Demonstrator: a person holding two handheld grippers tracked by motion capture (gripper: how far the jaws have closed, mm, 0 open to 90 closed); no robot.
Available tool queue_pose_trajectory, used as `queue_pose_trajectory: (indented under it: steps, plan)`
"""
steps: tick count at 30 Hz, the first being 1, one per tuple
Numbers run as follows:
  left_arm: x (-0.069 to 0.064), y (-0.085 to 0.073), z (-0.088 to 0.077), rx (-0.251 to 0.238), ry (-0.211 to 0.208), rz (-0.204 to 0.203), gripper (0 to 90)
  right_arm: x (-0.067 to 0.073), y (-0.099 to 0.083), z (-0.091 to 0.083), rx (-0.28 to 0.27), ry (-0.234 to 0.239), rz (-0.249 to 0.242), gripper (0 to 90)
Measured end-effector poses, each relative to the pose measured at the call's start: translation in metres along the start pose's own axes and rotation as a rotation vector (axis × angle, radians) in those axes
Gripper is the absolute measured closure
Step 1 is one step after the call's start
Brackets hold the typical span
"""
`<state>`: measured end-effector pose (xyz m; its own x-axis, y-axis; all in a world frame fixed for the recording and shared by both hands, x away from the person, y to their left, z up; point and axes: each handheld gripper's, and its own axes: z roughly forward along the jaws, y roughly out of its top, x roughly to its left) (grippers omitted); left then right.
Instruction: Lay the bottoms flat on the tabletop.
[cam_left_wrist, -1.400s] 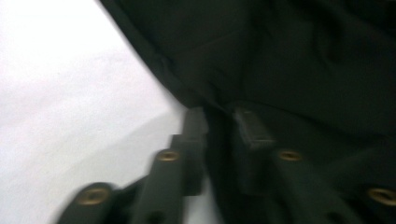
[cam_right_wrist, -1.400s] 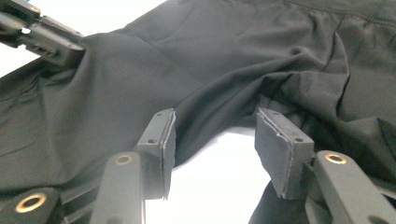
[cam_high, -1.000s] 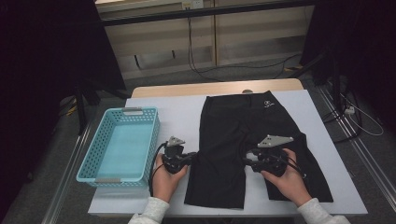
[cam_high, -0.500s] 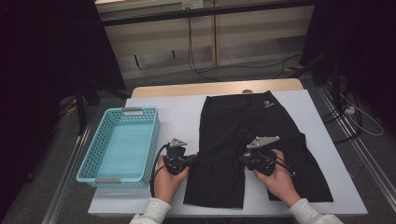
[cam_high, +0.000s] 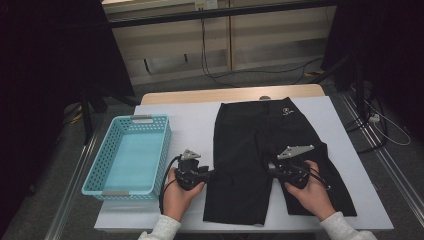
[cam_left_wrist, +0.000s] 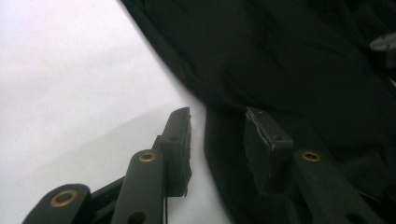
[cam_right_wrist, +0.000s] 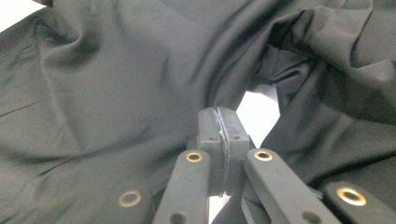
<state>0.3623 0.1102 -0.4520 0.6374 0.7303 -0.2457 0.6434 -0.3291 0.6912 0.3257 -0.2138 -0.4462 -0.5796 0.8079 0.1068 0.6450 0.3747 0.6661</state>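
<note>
Black shorts (cam_high: 260, 150) spread flat on white table (cam_high: 190, 125), waistband toward far edge, two legs toward near edge. Small white logo (cam_high: 286, 111) near waistband.

Left gripper (cam_high: 209, 175) held level at outer hem of left-hand leg, pointed toward garment. Jaws just opened, now parted; in left gripper view (cam_left_wrist: 217, 135), one pad (cam_left_wrist: 180, 140) over bare table, other pad (cam_left_wrist: 261, 142) over black cloth, hem edge running up between them (neither pad pressing on cloth).

Right gripper (cam_high: 270, 167) positioned at crotch area between legs, grey three-cornered plate (cam_high: 295, 150) on top. Jaws fully clenched; in right gripper view (cam_right_wrist: 223, 119), pads (cam_right_wrist: 210, 126) pressed face to face at cloth edge beside small gap showing white table. Cloth between pads: cannot be told for sure, too dark at contact line. Fabric bunched in folds just beyond tips.

Turquoise basket (cam_high: 150, 122) on left part of table, just beside left gripper, apart from shorts.
</note>
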Motion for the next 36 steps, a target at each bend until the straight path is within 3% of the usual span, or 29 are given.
queue_pose_trajectory:
  steps: [2, 4, 7, 10, 12, 14, 15, 17, 18, 19, 20, 21, 23, 25, 26, 27, 28, 29, 30, 32, 34, 36]
  plan:
    - [0.000, -0.003, 0.001, 0.019, -0.003, 0.013, 63.0, 0.000, 0.001, 0.000, -0.008, 0.001, -0.002, 89.9]
    - [0.000, -0.003, 0.001, 0.036, 0.002, 0.026, 70.9, -0.001, 0.001, 0.000, -0.010, -0.001, 0.001, 89.9]
    - [-0.003, -0.003, 0.001, 0.064, -0.029, 0.022, 85.4, -0.002, 0.001, 0.000, -0.015, -0.007, 0.005, 90.0]
    - [-0.013, -0.003, 0.000, 0.109, -0.075, 0.035, 88.0, -0.003, 0.001, -0.003, -0.021, -0.003, 0.012, 89.9]
    - [-0.017, -0.004, -0.001, 0.097, -0.083, 0.033, 87.5, -0.004, 0.000, -0.004, -0.020, -0.001, 0.010, 89.9]
    - [-0.012, -0.002, -0.004, 0.094, -0.082, 0.019, 81.4, -0.004, 0.000, -0.003, -0.015, 0.000, 0.012, 89.9]
    - [-0.009, -0.001, -0.006, 0.073, -0.072, 0.001, 77.5, -0.004, -0.001, -0.003, -0.013, -0.004, 0.009, 89.9]
    - [-0.002, 0.004, -0.007, 0.017, -0.028, -0.009, 61.5, -0.005, 0.000, -0.003, -0.020, -0.001, 0.014, 89.9]
    - [0.002, 0.008, -0.007, -0.012, -0.007, -0.023, 58.6, -0.005, 0.000, -0.003, -0.020, -0.001, 0.016, 89.8]
    - [0.005, 0.011, -0.006, -0.032, -0.003, -0.035, 49.8, -0.005, 0.001, -0.003, -0.021, -0.004, 0.015, 89.7]
    - [0.008, 0.015, -0.005, -0.040, 0.014, -0.037, 46.5, -0.005, 0.001, -0.002, -0.019, -0.001, 0.015, 89.7]
    - [0.010, 0.019, -0.002, -0.055, 0.021, -0.039, 48.7, -0.004, 0.001, -0.001, -0.017, 0.004, 0.009, 89.7]
    - [0.013, 0.025, 0.006, -0.057, 0.022, -0.057, 45.0, -0.003, 0.001, -0.001, -0.019, 0.003, 0.006, 89.5]
    - [0.013, 0.030, 0.016, -0.048, 0.048, -0.048, 45.8, -0.001, 0.002, -0.001, -0.026, 0.000, 0.000, 89.5]
    - [0.014, 0.032, 0.021, -0.032, 0.034, -0.056, 46.5, -0.001, 0.002, -0.002, -0.028, 0.001, -0.005, 89.4]
    - [0.013, 0.033, 0.026, -0.007, 0.033, -0.056, 51.4, -0.001, 0.002, -0.001, -0.026, 0.005, -0.009, 89.3]
    - [0.013, 0.033, 0.031, 0.008, 0.060, -0.032, 52.7, -0.001, 0.001, -0.001, -0.028, 0.006, -0.010, 89.2]
    - [0.013, 0.034, 0.034, 0.007, 0.059, -0.040, 53.3, -0.001, 0.001, -0.001, -0.028, 0.012, -0.009, 89.2]
    - [0.013, 0.035, 0.035, 0.020, 0.047, -0.044, 60.9, -0.001, 0.001, -0.001, -0.027, 0.014, -0.009, 89.2]
    - [0.011, 0.037, 0.038, 0.030, 0.073, -0.023, 72.0, -0.001, 0.001, 0.000, -0.028, 0.013, -0.010, 89.2]
    - [0.013, 0.039, 0.039, 0.037, 0.079, -0.031, 81.9, 0.000, 0.002, 0.000, -0.029, 0.014, -0.012, 89.2]
    - [0.015, 0.040, 0.039, 0.051, 0.061, -0.042, 89.4, 0.001, 0.003, 0.000, -0.031, 0.018, -0.013, 89.2]
